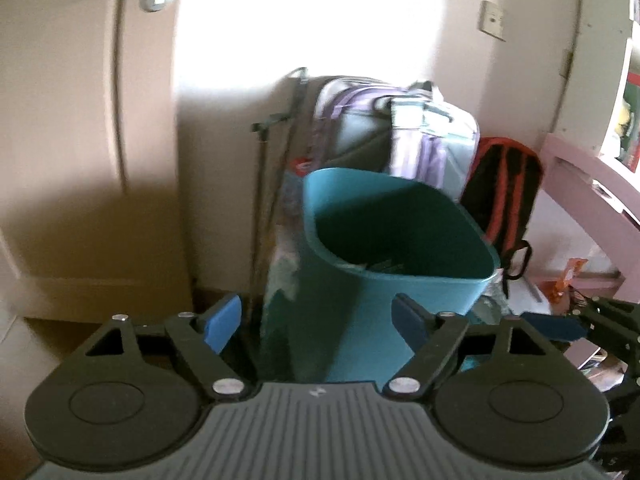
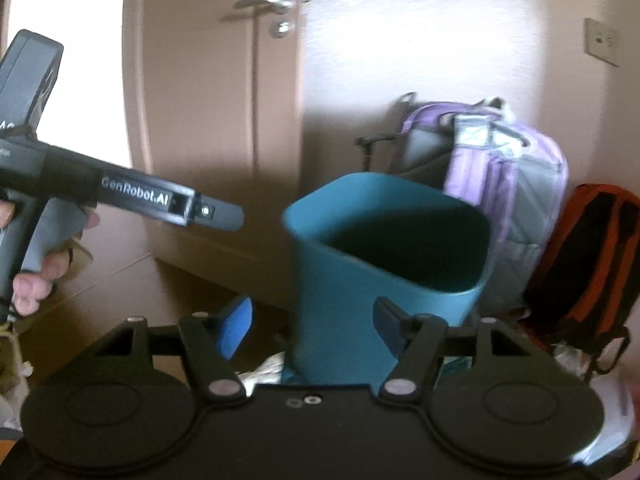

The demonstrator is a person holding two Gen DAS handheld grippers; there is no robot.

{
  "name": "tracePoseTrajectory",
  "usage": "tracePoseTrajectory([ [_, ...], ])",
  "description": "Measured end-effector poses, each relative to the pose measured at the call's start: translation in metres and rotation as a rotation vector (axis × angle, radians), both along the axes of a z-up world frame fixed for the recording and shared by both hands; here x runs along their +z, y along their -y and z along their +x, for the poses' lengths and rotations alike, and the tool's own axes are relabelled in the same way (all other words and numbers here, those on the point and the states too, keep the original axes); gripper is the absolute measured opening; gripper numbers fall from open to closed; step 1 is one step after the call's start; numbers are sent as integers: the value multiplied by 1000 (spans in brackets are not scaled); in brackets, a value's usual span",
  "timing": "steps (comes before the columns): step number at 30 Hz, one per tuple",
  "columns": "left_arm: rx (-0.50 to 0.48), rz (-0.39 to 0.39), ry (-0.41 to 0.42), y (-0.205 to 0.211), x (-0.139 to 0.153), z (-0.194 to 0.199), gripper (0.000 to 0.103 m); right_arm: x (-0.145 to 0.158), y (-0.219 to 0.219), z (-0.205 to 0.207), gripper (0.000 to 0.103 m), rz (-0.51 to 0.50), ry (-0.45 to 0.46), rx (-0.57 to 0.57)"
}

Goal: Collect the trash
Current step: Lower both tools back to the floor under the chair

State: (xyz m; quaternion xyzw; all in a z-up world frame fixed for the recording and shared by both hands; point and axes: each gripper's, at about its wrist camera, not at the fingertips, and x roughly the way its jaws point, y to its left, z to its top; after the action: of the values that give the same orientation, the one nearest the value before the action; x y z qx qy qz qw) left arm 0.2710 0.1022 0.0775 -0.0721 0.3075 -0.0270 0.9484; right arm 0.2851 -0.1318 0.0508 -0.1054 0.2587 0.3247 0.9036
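Both grippers (image 1: 316, 326) (image 2: 312, 326) agape; bin (image 1: 396, 248) w/ scraps.

1. We see both fisheye views bowed at the edges: the door (image 2: 216, 92) curves, and the corners go black.
2. A large blown-out patch of daylight falls on the wall (image 1: 312, 20) in the left wrist view; detail there is lost.
3. Below the patch the wall drops into soft brown shadow.
4. The teal bin (image 1: 384, 240) shows a dark interior; its contents are barely legible.
5. Both frames are soft with motion blur; the backpacks (image 2: 504, 184) smear most.
6. The right wrist view is dimmer and pinker, with glare at its upper left edge.
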Motion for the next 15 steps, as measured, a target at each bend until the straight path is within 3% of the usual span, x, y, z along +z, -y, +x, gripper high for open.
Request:
tracePoseTrajectory([
  [3,25,-2,-9,-25,-16,-9,88,-12,-20,-8,68,-3,-18,38],
  [8,91,-8,-40,-68,-58,-15,100,-46,-58,-14,68,-13,-58,103],
  [15,212,-96,-153,-135,-155,-1,100,-132,-101,-12,68,-19,-194,161],
])
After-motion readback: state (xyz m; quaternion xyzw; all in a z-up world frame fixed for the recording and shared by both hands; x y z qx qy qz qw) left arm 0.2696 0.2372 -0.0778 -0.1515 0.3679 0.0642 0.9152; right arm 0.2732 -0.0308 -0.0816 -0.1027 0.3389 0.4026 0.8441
